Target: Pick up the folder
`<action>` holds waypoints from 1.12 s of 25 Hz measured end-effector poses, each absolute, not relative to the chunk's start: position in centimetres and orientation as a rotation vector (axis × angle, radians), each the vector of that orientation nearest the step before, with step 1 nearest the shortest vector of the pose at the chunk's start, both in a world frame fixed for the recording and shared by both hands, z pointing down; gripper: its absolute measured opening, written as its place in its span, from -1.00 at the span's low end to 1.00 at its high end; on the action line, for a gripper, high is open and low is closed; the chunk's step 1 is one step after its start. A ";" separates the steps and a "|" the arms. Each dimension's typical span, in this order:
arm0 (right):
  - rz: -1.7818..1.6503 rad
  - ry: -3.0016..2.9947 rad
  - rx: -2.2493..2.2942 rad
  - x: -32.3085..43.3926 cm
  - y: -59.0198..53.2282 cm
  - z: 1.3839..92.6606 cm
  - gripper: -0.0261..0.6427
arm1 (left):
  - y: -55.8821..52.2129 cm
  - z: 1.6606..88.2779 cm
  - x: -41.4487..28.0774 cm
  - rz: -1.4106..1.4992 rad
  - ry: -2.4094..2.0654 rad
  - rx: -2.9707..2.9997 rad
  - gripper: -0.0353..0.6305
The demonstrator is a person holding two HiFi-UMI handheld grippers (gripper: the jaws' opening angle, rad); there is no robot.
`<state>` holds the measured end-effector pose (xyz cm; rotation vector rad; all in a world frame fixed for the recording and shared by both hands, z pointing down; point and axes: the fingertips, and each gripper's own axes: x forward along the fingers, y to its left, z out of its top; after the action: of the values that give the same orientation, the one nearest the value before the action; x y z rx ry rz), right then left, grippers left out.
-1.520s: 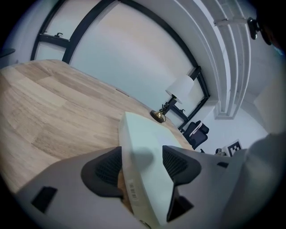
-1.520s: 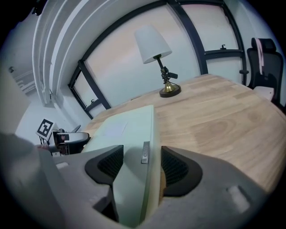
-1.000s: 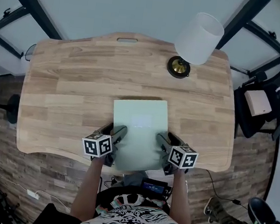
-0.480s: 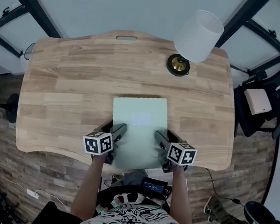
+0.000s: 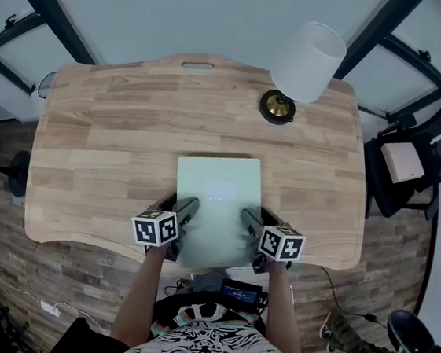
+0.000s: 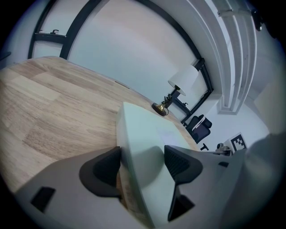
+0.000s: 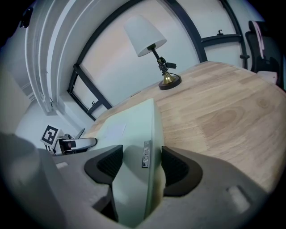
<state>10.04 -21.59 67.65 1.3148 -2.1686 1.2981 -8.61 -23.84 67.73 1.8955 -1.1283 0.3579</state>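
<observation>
A pale green folder (image 5: 216, 203) lies lengthwise over the near middle of the wooden table (image 5: 107, 127). My left gripper (image 5: 182, 213) is shut on its near left edge and my right gripper (image 5: 251, 223) on its near right edge. In the left gripper view the folder (image 6: 143, 129) runs between the dark pads, its edge raised off the wood. The right gripper view has the folder (image 7: 134, 125) clamped between both pads, with a small metal tag on its side. My left gripper (image 6: 142, 163) and right gripper (image 7: 142, 163) hold it from opposite sides. I cannot tell whether the far edge touches the table.
A lamp with a white shade (image 5: 306, 61) and a brass base (image 5: 278, 106) stands at the table's far right. A handle slot (image 5: 197, 65) is cut in the far edge. A dark office chair (image 5: 420, 159) stands beyond the right edge.
Both grippers keep their hold on the folder. The right gripper has drifted slightly left and away from me; the folder has barely shifted with it.
</observation>
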 end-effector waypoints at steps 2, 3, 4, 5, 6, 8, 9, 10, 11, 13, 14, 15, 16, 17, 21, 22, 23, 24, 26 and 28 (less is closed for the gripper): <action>1.308 -2.153 1.355 10.1 -21.7 67.6 -0.15 | -24.1 67.7 -8.6 0.364 -1.134 1.900 -0.01; 1.312 -2.146 1.371 10.1 -21.7 67.6 -0.15 | -24.2 67.6 -8.5 0.366 -1.140 1.904 -0.01; 1.314 -2.141 1.381 10.0 -21.6 67.6 -0.15 | -24.2 67.6 -8.5 0.368 -1.145 1.907 -0.01; 1.315 -2.137 1.386 10.0 -21.6 67.6 -0.15 | -24.2 67.7 -8.5 0.369 -1.149 1.908 -0.01; 1.316 -2.135 1.388 10.0 -21.6 67.6 -0.15 | -24.2 67.8 -8.5 0.369 -1.149 1.907 -0.01; 1.312 -2.127 1.389 10.1 -21.6 67.5 -0.15 | -24.2 67.7 -8.4 0.368 -1.152 1.905 -0.01; 1.307 -2.121 1.391 10.1 -21.6 67.4 -0.15 | -24.2 67.5 -8.4 0.367 -1.155 1.908 -0.01; 1.300 -2.115 1.395 10.1 -21.6 67.3 -0.15 | -24.2 67.3 -8.3 0.366 -1.158 1.910 -0.01; 1.292 -2.112 1.400 10.2 -21.6 67.1 -0.15 | -24.1 67.2 -8.3 0.365 -1.161 1.912 -0.01; 1.273 -2.115 1.418 10.2 -21.6 66.6 -0.16 | -24.1 66.8 -8.3 0.360 -1.165 1.917 -0.01; 1.267 -2.119 1.426 10.2 -21.6 66.4 -0.16 | -24.1 66.6 -8.3 0.355 -1.167 1.920 -0.01; 1.263 -2.124 1.433 10.2 -21.6 66.1 -0.16 | -24.1 66.4 -8.3 0.349 -1.170 1.922 -0.01; 1.260 -2.127 1.441 10.3 -21.5 65.9 -0.16 | -24.1 66.1 -8.3 0.342 -1.174 1.923 -0.01; 1.256 -2.128 1.452 10.4 -21.5 65.8 -0.16 | -24.1 65.9 -8.3 0.334 -1.180 1.925 -0.01; 1.226 -2.166 1.481 10.3 -21.8 64.3 -0.16 | -24.3 64.4 -8.4 0.305 -1.207 1.941 -0.01; 1.220 -2.170 1.488 10.3 -21.8 64.0 -0.16 | -24.3 64.0 -8.4 0.299 -1.210 1.948 -0.01; 1.213 -2.168 1.497 10.5 -21.7 63.7 -0.16 | -24.4 63.5 -8.5 0.293 -1.213 1.955 -0.01; 1.203 -2.168 1.505 10.5 -21.6 63.5 -0.16 | -24.4 63.1 -8.5 0.287 -1.218 1.962 -0.01; 1.169 -2.185 1.514 10.4 -21.6 62.7 -0.16 | -24.4 62.4 -8.7 0.272 -1.232 1.972 -0.01; 1.126 -2.214 1.518 10.0 -21.7 61.6 -0.16 | -24.3 61.7 -8.8 0.255 -1.245 1.974 -0.01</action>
<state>9.99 -21.75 61.64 1.5183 -2.2136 1.1257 -8.85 -24.26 61.75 1.9743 -1.2446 0.2553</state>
